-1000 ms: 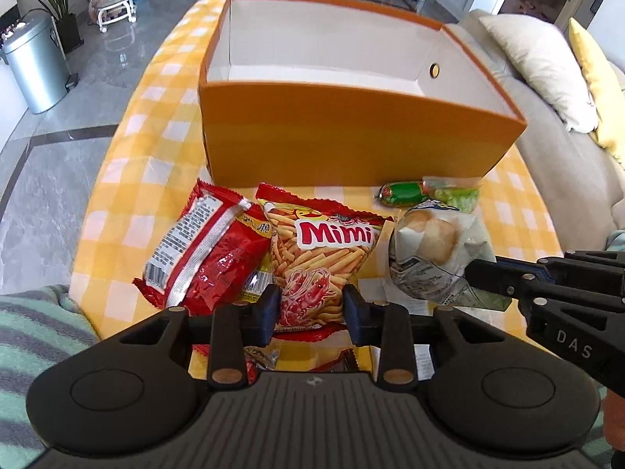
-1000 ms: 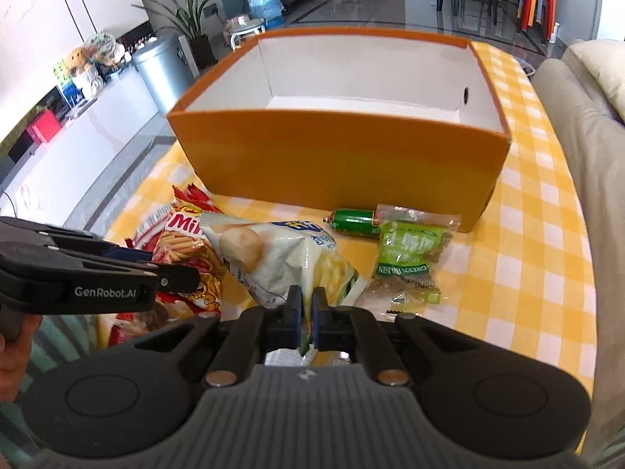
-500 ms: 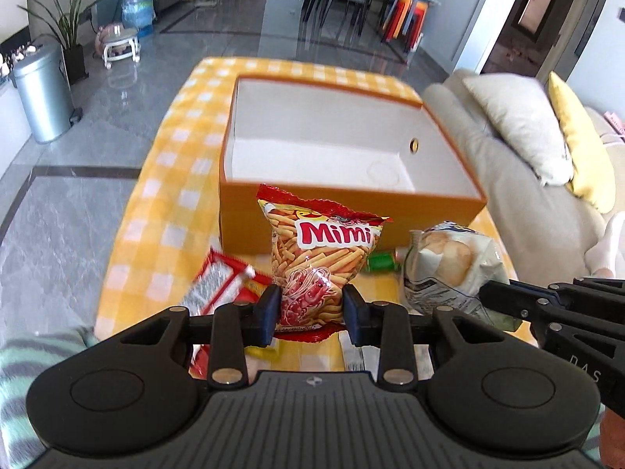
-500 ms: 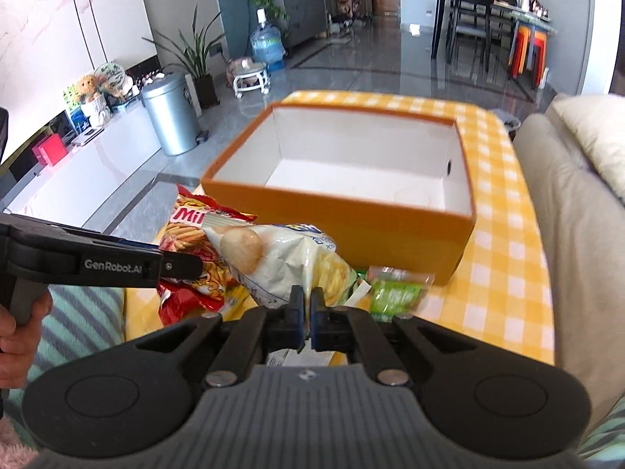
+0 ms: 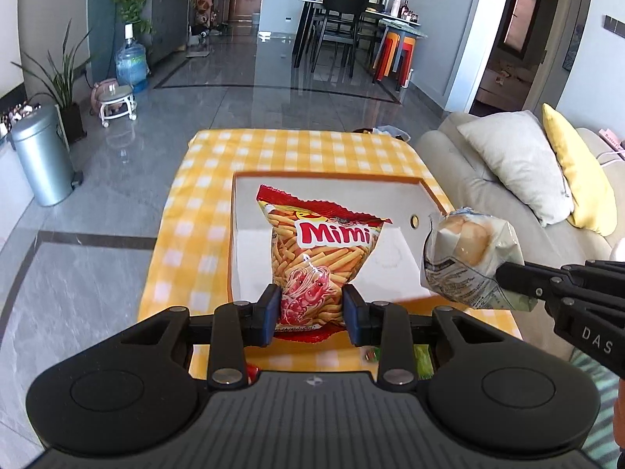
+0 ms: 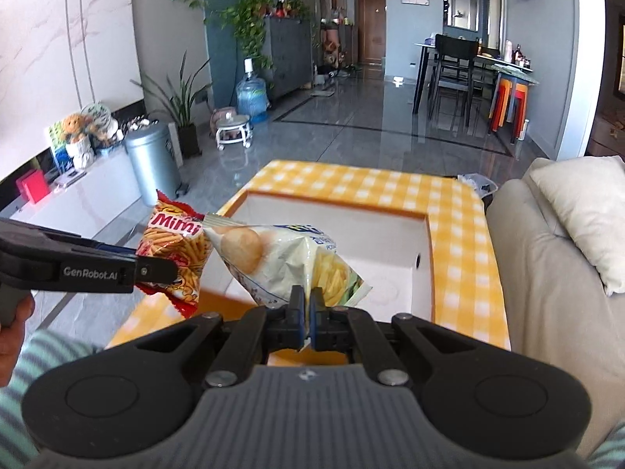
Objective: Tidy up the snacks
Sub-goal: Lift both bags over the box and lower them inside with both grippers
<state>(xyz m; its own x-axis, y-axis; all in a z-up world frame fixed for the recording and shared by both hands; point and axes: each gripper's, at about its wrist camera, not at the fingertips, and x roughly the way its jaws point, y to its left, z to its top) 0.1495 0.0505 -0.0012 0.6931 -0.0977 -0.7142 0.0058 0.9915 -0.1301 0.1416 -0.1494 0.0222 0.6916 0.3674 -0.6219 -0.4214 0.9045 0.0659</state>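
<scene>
My left gripper (image 5: 311, 314) is shut on the lower part of a red Mimi snack bag (image 5: 318, 262), held up in the air over the near wall of the orange box (image 5: 425, 191). The same Mimi snack bag (image 6: 175, 250) shows at the left of the right wrist view. My right gripper (image 6: 308, 318) is shut on the edge of a pale chip bag (image 6: 281, 265), lifted above the orange box (image 6: 429, 258). That chip bag (image 5: 468, 258) hangs to the right of the Mimi bag. The box's white inside shows nothing in it.
The box sits on a table with a yellow checked cloth (image 5: 195, 211). A green snack packet (image 5: 424, 355) lies on the cloth under my left gripper. A beige sofa with cushions (image 5: 519, 168) borders the table's right side. A metal bin (image 5: 43, 160) stands on the floor at left.
Both grippers have risen with their bags, from table level to above the box. The red packet and green packets left on the cloth have dropped out of sight below.
</scene>
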